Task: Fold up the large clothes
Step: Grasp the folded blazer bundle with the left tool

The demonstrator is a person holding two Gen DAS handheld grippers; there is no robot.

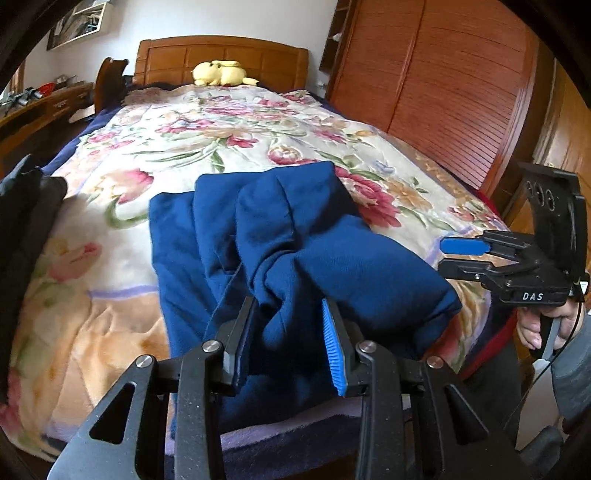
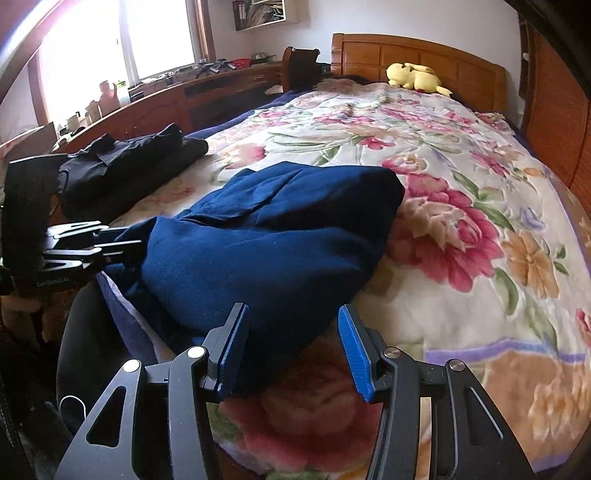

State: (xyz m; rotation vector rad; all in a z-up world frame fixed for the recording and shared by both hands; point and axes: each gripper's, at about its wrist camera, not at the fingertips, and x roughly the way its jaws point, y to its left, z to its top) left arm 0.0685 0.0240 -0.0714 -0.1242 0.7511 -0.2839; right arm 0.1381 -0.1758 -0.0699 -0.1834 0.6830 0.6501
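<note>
You are working in a lived-in home bedroom. A bed with a cream floral blanket (image 2: 461, 155) fills most of both views, ending at a panelled wooden headboard (image 1: 221, 59) at twelve o'clock, where a yellow plush toy (image 2: 415, 75) lies. At two o'clock in your left view stands a tall reddish-brown louvred wooden wardrobe (image 1: 443, 85). In your right view, a long wooden desk cluttered with bottles and small items (image 2: 155, 99) runs under a bright window (image 2: 110, 40) at ten o'clock, with a wall shelf of books (image 2: 264, 13) near twelve.
</note>
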